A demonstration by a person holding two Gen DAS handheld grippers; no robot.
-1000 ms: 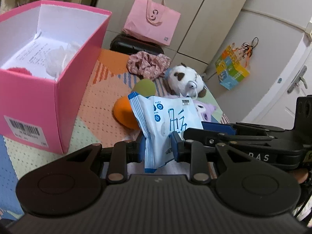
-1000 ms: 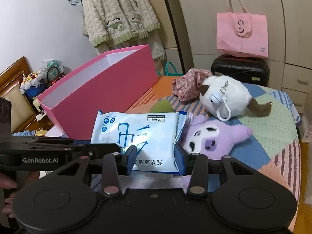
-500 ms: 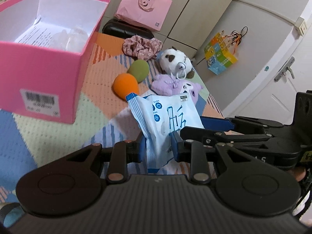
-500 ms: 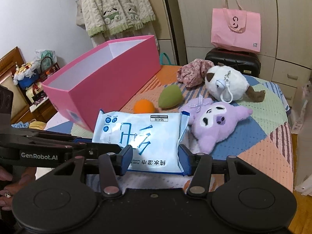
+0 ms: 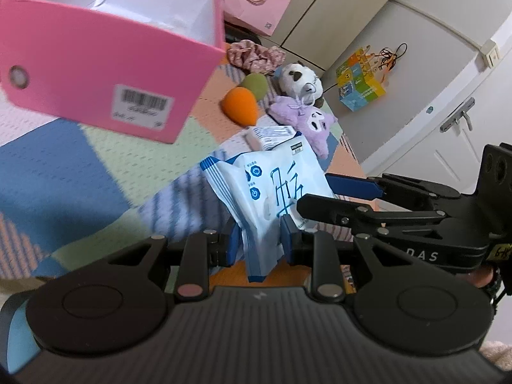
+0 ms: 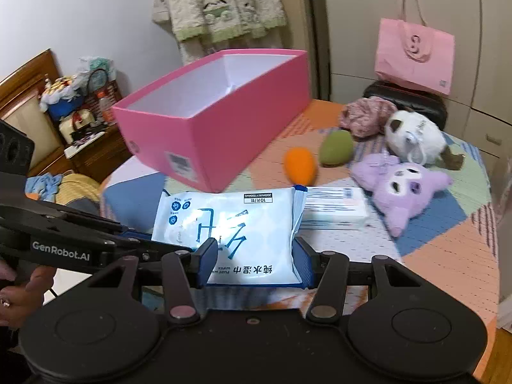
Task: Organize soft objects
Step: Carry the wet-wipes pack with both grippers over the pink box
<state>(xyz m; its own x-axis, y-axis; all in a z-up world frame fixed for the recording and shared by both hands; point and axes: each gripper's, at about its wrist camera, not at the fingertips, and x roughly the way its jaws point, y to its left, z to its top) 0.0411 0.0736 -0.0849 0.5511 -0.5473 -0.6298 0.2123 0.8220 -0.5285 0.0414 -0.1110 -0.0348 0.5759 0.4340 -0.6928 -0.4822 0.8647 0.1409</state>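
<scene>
A glossy, pillow-shaped pack of wet wipes (image 6: 236, 224) hangs above the quilted bed (image 6: 448, 256), clenched edgewise by the left gripper (image 5: 260, 243) and bracketed across its width by the right gripper (image 6: 252, 264), whose pads touch its sides. Moving both together should keep the slippery film from twisting on the way to the open pink cardboard box (image 6: 224, 134). Plush toys (image 6: 403, 185) wait nearby.

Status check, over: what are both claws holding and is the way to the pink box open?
Both claws, left and right, shut on wet wipes pack. Pink box open-topped, ahead. Nothing between pack and box.
</scene>
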